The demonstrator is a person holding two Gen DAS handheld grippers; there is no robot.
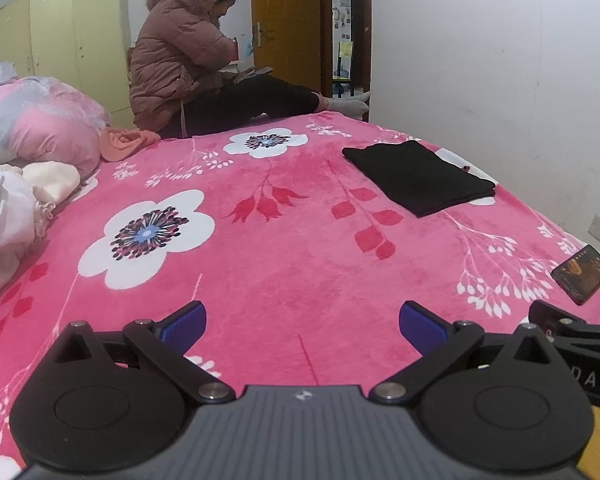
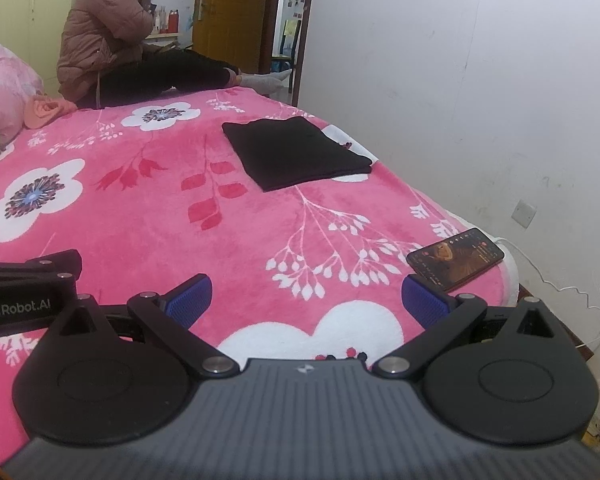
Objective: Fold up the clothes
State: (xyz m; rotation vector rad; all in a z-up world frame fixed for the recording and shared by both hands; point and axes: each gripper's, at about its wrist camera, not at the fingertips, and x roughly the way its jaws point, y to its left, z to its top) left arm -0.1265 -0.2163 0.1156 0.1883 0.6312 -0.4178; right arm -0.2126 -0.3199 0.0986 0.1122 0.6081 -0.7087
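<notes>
We hold both grippers, left (image 1: 302,330) and right (image 2: 306,300), wide open and empty above the blanket (image 1: 284,264); a folded black garment (image 1: 420,176) lies ahead.

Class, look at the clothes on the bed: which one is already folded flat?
The black garment near the wall-side edge, a neat rectangle; the orange and white clothes are crumpled heaps.

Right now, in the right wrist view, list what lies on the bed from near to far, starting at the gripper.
right gripper, open → phone at the bed's right edge → folded black garment → seated person at the far end of the pink floral blanket.
</notes>
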